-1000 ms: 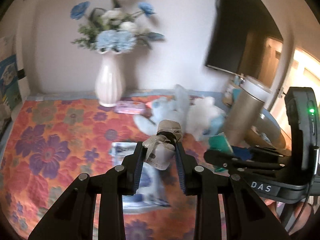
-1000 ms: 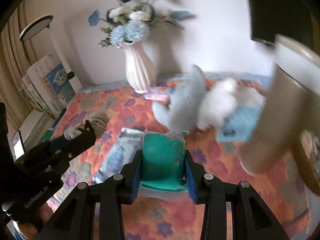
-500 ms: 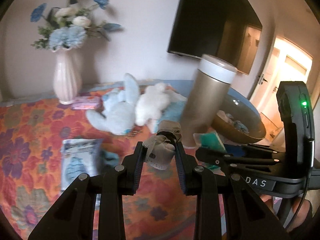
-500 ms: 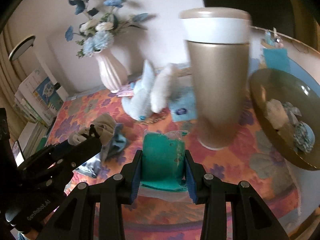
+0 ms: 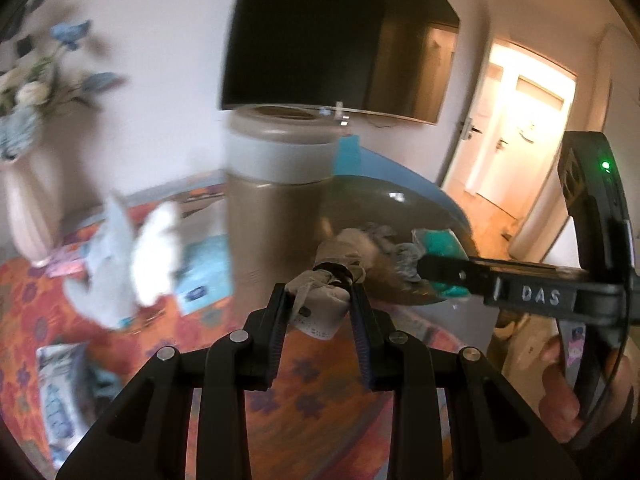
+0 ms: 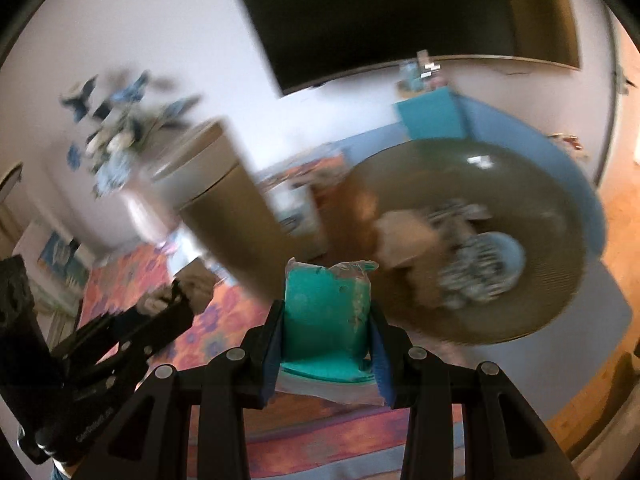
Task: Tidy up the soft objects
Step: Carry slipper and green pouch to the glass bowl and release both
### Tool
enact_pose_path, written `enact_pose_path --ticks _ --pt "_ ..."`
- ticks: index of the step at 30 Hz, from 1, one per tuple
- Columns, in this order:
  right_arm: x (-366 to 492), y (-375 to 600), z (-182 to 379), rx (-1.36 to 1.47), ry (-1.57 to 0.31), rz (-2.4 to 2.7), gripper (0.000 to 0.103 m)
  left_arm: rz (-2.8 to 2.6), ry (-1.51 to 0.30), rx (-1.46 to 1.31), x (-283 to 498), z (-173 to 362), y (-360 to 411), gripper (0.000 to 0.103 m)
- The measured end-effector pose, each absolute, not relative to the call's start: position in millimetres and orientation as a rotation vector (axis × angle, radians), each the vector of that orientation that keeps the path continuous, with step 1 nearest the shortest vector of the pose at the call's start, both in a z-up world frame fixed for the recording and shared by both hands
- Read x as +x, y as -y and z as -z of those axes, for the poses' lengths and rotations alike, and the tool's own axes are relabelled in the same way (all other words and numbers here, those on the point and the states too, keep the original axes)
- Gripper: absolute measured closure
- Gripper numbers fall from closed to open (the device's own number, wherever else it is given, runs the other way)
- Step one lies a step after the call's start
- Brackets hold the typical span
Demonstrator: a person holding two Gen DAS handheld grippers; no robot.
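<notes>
My left gripper [image 5: 320,300] is shut on a rolled beige sock [image 5: 322,300] and holds it above the floral cloth, just short of the brown bowl [image 5: 400,204]. My right gripper [image 6: 326,328] is shut on a teal packet in clear wrap [image 6: 326,320], near the bowl's rim [image 6: 560,208]. The bowl holds a beige soft item [image 6: 404,236] and a blue-grey patterned one [image 6: 476,264]. The right gripper with the teal packet [image 5: 440,242] shows at the right of the left wrist view.
A tall gold canister with a white band [image 5: 276,208] stands left of the bowl. Blue and white plush toys [image 5: 132,256], a white vase of flowers [image 5: 24,204] and a printed packet [image 5: 60,392] lie on the floral cloth [image 5: 312,380]. A doorway [image 5: 516,140] is at right.
Both grippers have swung right with their loads, from over the plush toys and canister to the edge of the bowl. Grips are unchanged.
</notes>
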State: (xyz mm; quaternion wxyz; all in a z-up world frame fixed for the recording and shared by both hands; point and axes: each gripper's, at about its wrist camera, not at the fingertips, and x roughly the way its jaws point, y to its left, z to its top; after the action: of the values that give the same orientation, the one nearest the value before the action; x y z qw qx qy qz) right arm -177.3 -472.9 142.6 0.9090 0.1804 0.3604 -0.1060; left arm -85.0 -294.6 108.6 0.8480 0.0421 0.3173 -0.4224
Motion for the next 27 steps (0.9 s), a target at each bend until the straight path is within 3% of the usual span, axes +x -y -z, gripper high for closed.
enact_pose_path --ticks 11,20,21,22,24,27 --pt "-167.1 555.8 -159.3 0.452 -0.686 0.369 0.065 0.960 -0.632 0.130 -79.2 -130.2 380.6 0.076" --pt "-122.7 613.4 -156.3 0.591 -0.714 0.395 0.065 0.863 -0.664 0.155 -56.9 -112.8 437.2 0.071" --pt "-118.0 618.2 -155.5 0.608 -0.719 0.392 0.059 0.860 -0.659 0.157 -56.5 -111.6 437.7 0.061" --pt "-114.8 622.1 -154.6 0.621 -0.722 0.393 0.043 0.854 -0.658 0.159 -56.3 -110.6 439.8 0.047" --pt "-115.8 627.6 -153.3 0.642 -0.710 0.406 0.032 0.872 -0.671 0.148 -57.2 -108.7 441.2 0.025" --pt "-122.3 631.2 -151.2 0.654 -0.701 0.400 0.032 0.906 -0.642 0.140 -68.0 -109.7 435.8 0.022"
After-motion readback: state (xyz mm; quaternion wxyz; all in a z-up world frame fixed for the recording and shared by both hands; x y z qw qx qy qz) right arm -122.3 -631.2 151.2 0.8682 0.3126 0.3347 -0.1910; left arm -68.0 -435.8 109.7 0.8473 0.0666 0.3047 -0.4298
